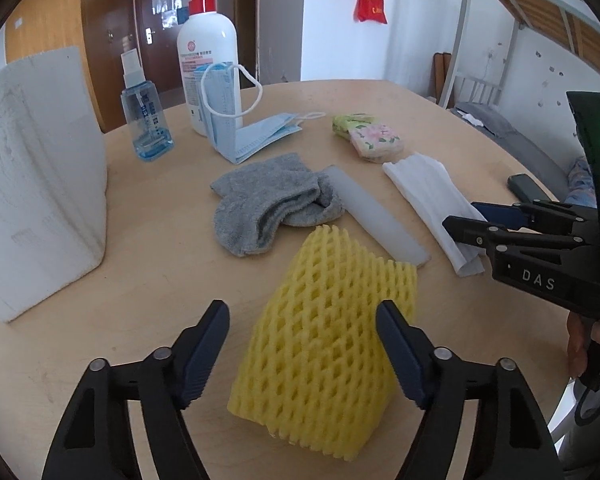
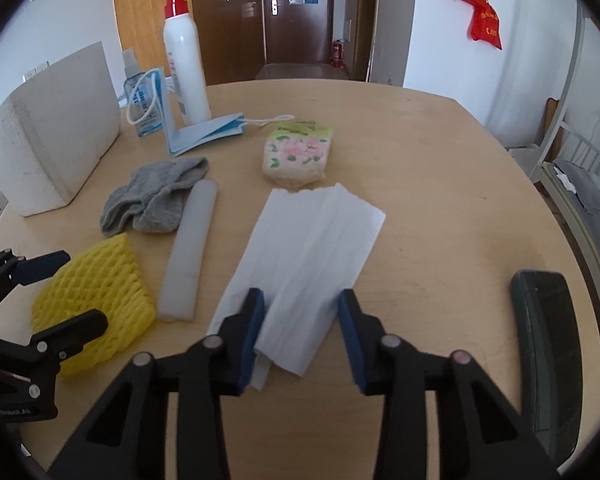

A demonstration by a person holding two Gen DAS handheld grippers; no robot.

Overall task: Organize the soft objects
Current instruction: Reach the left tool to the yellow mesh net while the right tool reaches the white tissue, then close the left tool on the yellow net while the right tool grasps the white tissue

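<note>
Several soft things lie spread over a round, pale wooden tabletop in a room with white walls, a dark brown door at the far end and red hangings on the wall to the right. Far ahead and left of the left tool stands a white foam block, then a small blue spray bottle, then a tall white pump bottle with a red head, against which blue face masks lean. Nearer lies a grey sock, bunched up and touching a pale translucent strip to its right. The left tool is released, its two dark blue pads spread wide to either side of a yellow foam net, which lies flat directly between and ahead of them; from these views it cannot be told whether either pad touches the net. Farther right, ahead of the right tool, sits a flowered tissue pack, and a folded white paper towel runs from just before the pack back toward the right tool. That tool is also released, held low and level over the tabletop, its pads straddling the near end of the towel, the left pad at the towel's edge. A dark phone lies well off to its right, near the tabletop rim, and a metal bunk bed stands beyond.
</note>
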